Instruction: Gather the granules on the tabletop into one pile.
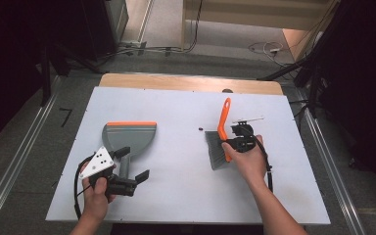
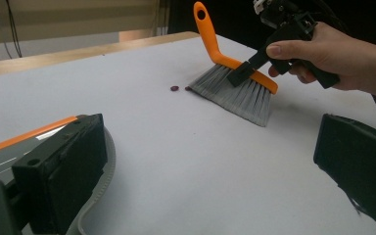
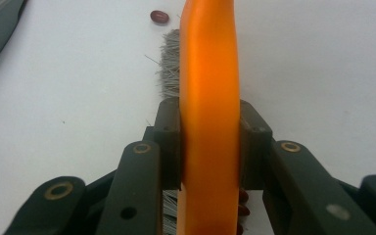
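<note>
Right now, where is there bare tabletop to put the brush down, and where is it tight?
The widest bare patch lies between the dustpan and the brush, running to the table's near edge. The far strip beyond both tools is also free, apart from a small bean beside the bristles. It is crowded around the left gripper at the dustpan's handle.

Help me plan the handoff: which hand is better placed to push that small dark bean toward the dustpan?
Probably right. The right gripper is already shut on the brush, whose bristles rest beside the bean. The left gripper is open at the dustpan handle, holding nothing.
</note>
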`<state>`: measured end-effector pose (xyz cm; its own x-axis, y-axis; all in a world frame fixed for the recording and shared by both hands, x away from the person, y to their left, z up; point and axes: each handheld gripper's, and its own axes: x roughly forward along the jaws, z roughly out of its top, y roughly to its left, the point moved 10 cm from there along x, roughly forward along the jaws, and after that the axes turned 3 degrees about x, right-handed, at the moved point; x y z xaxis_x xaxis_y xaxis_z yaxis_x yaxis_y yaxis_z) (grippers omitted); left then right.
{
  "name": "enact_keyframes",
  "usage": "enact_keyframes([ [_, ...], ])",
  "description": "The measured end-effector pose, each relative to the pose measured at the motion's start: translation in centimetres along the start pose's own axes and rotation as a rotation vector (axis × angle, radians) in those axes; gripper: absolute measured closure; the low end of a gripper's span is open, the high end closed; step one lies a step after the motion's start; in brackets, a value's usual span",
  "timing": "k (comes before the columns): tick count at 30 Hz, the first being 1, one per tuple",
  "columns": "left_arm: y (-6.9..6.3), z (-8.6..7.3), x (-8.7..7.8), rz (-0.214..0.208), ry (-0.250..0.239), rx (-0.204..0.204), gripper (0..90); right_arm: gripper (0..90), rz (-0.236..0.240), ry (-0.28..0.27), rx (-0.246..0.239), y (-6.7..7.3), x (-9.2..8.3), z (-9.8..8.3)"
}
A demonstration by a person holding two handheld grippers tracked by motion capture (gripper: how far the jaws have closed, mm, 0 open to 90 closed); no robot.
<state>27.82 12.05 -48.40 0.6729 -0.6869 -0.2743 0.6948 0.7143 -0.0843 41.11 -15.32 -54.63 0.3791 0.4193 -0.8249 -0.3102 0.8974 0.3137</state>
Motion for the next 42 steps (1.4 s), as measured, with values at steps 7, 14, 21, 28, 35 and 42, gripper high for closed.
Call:
enact_keyframes([
  [7, 0.0, 0.0, 0.0, 0.0, 0.0, -0.001, 0.0, 67.2, -0.001, -0.003, 0.01, -0.7, -0.4, -0.2],
  [14, 0.0, 0.1, -0.1, 0.003, 0.001, 0.001, 0.0, 67.2, -0.013, -0.004, 0.011, -1.2, -0.7, -0.3],
  [21, 0.0, 0.1, -0.1, 0.004, 0.0, 0.001, 0.0, 67.2, -0.015, -0.003, 0.015, -1.7, -1.0, -0.4],
  [28, 0.1, 0.0, 0.0, 0.004, 0.0, -0.003, 0.0, 67.4, 0.061, -0.02, 0.015, -1.2, -1.4, -0.2],
  [35, -0.1, 0.1, 0.2, -0.001, 0.001, -0.002, 0.0, 68.1, 0.128, -0.042, -0.022, 0.5, -2.6, 0.5],
  [42, -0.2, 0.1, 0.3, -0.003, 0.0, -0.003, 0.0, 68.2, 0.129, -0.056, -0.168, 2.1, -4.6, 2.7],
])
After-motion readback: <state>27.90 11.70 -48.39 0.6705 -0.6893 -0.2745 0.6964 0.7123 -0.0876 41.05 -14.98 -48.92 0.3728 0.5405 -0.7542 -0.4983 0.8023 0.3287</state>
